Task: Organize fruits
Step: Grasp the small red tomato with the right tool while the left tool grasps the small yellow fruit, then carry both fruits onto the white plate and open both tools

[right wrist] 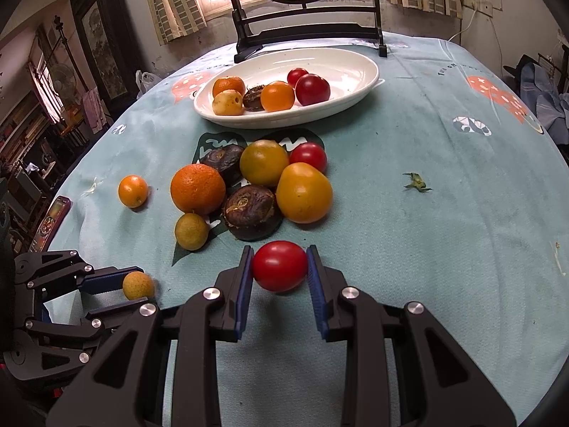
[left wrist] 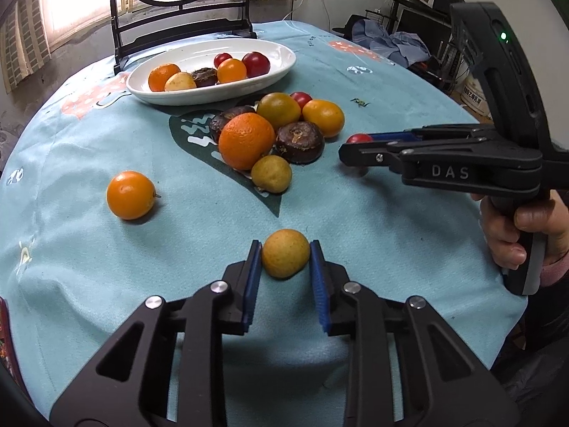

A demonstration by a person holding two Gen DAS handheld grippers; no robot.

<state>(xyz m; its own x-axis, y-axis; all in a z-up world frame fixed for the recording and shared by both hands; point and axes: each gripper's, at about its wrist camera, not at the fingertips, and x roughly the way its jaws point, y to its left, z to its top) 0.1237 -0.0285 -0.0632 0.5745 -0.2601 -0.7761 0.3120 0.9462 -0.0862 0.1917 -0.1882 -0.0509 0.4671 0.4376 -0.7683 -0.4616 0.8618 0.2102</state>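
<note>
The white dish (right wrist: 359, 71) sits at twelve o'clock on the tablecloth (right wrist: 444, 213), the loose fruit heap (right wrist: 249, 185) just below it. The right tongs (right wrist: 280, 267) pinch a red tomato (right wrist: 280, 265). The left tongs (left wrist: 285, 258) pinch a small yellow fruit (left wrist: 285, 258) at six o'clock.

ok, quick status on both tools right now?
Left tool: closed on the small yellow fruit.
Right tool: closed on the red tomato, which looks lifted just off the cloth.
</note>
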